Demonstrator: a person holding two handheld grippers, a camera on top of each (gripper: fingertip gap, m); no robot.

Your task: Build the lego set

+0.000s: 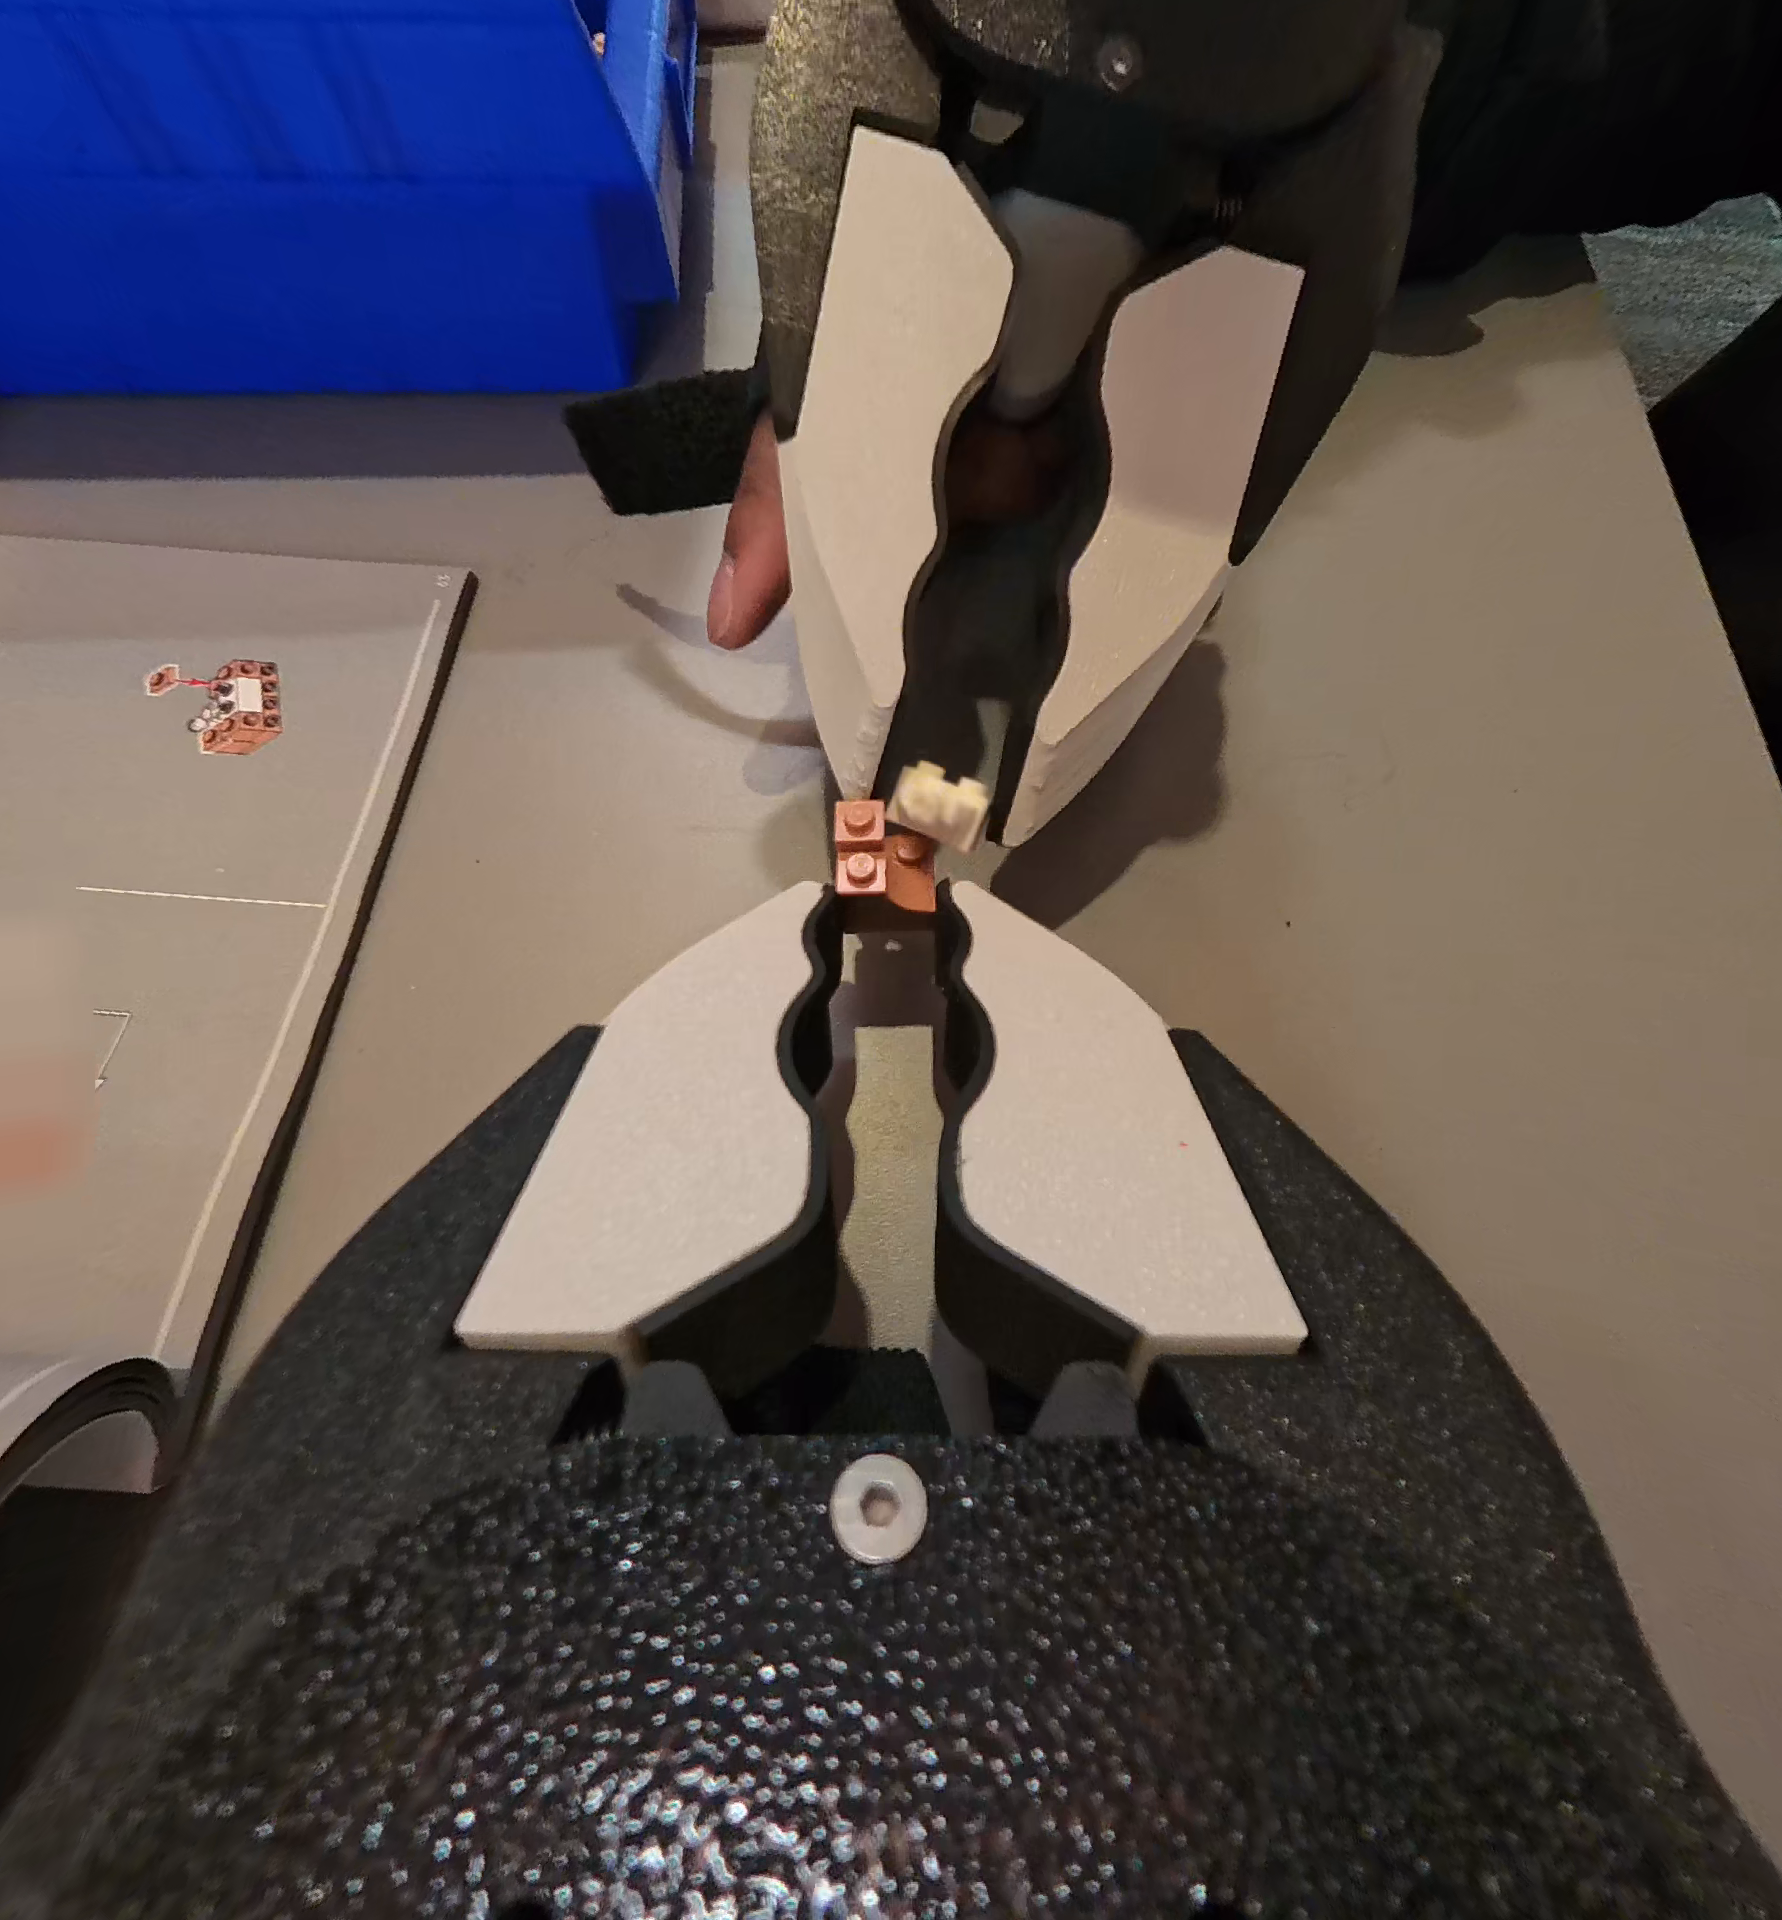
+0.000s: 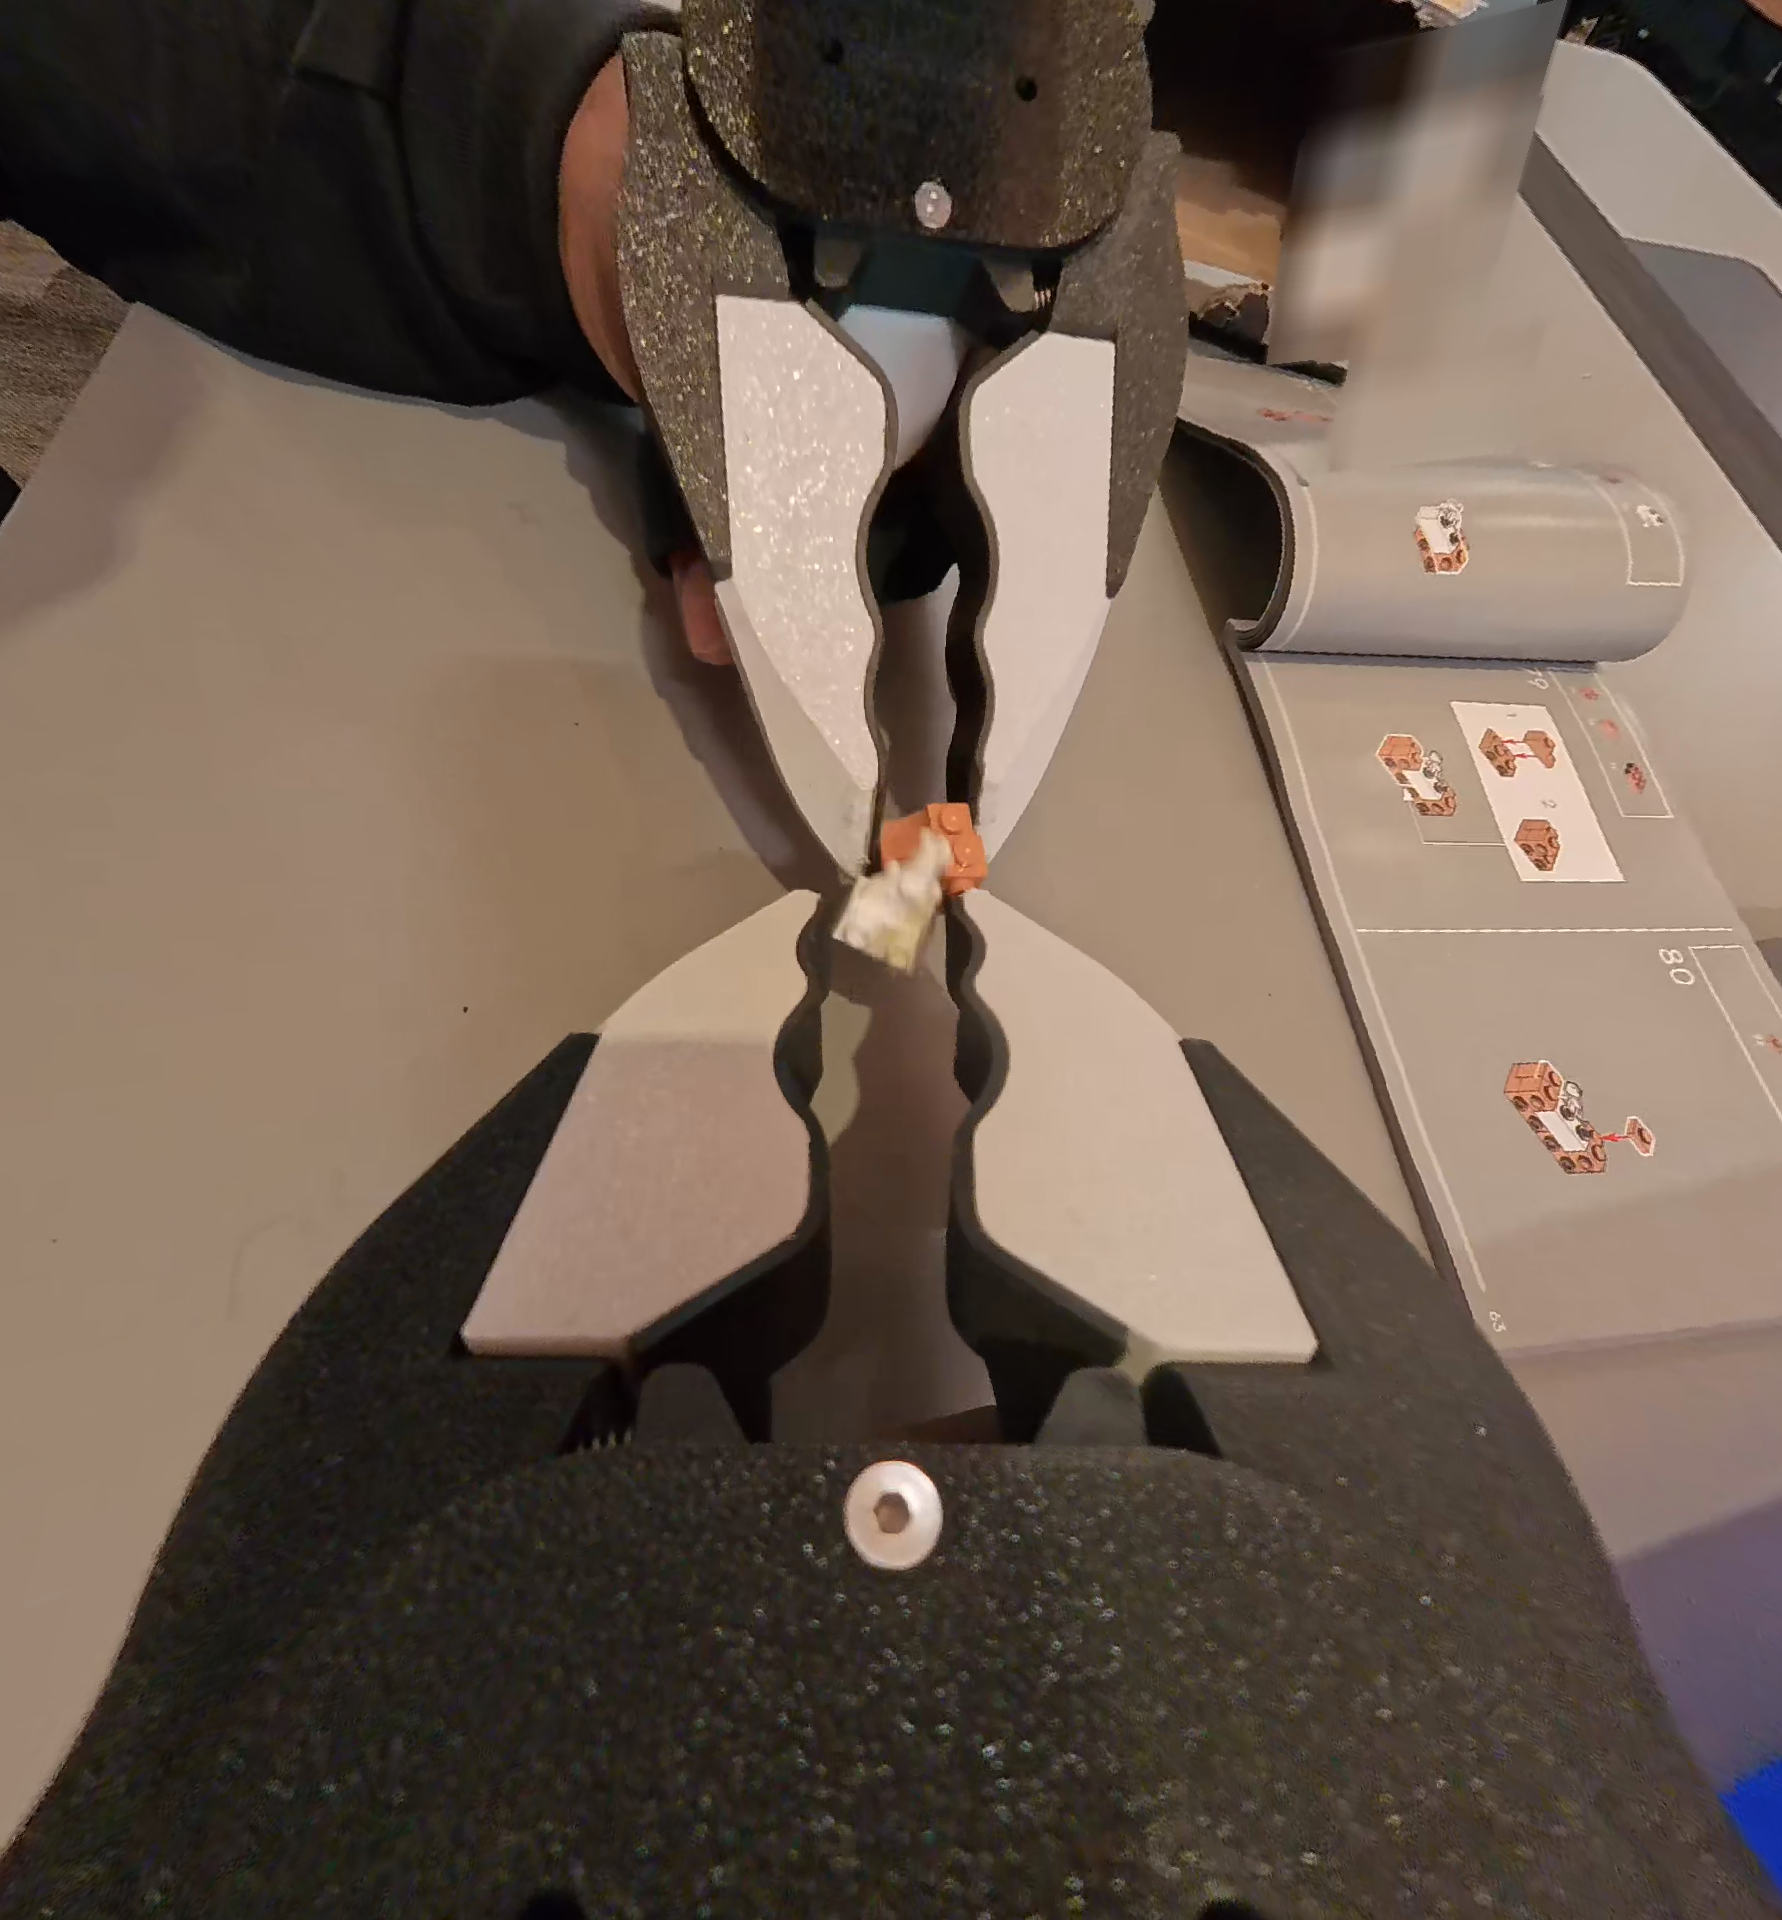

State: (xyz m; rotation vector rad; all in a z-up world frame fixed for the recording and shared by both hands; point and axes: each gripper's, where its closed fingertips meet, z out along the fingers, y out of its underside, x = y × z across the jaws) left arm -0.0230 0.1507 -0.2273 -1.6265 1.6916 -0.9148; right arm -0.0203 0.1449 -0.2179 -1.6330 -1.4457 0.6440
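Nearest the lens in the left wrist view, the left hand-held gripper [image 1: 892, 902] has its jaws narrowed onto a small brown brick assembly [image 1: 882, 868], the fingertips pressed against its two sides. The assembly sticks out past the tips, toward the middle of the frame, with its studs facing up; it is held clear above the grey counter [image 1: 1438, 935].

Directly opposite, coming down from the top of that frame, the right hand-held gripper [image 1: 939, 805] is closed on a small cream piece [image 1: 941, 802]. In the right wrist view the same cream piece [image 2: 887, 904] sits between that gripper's tips [image 2: 885, 914], slightly blurred, and overlaps the near face of the brown assembly [image 2: 944, 847]. Whether the two parts already touch cannot be told; they are at most just beside each other. The cream piece lies up and to the right of the brown assembly in the left view, with its long axis running roughly across the frame and slightly tilted, while the two grippers point tip to tip along one line.

Farther out, an open instruction booklet [image 1: 191, 883] lies flat on the counter at the left of the left view, and at the right of the right view [image 2: 1552, 987] with a page curled over. A blue bin [image 1: 295, 187] fills the upper left corner of the left view. A person's fingertip [image 1: 747, 603] shows beside the right gripper.
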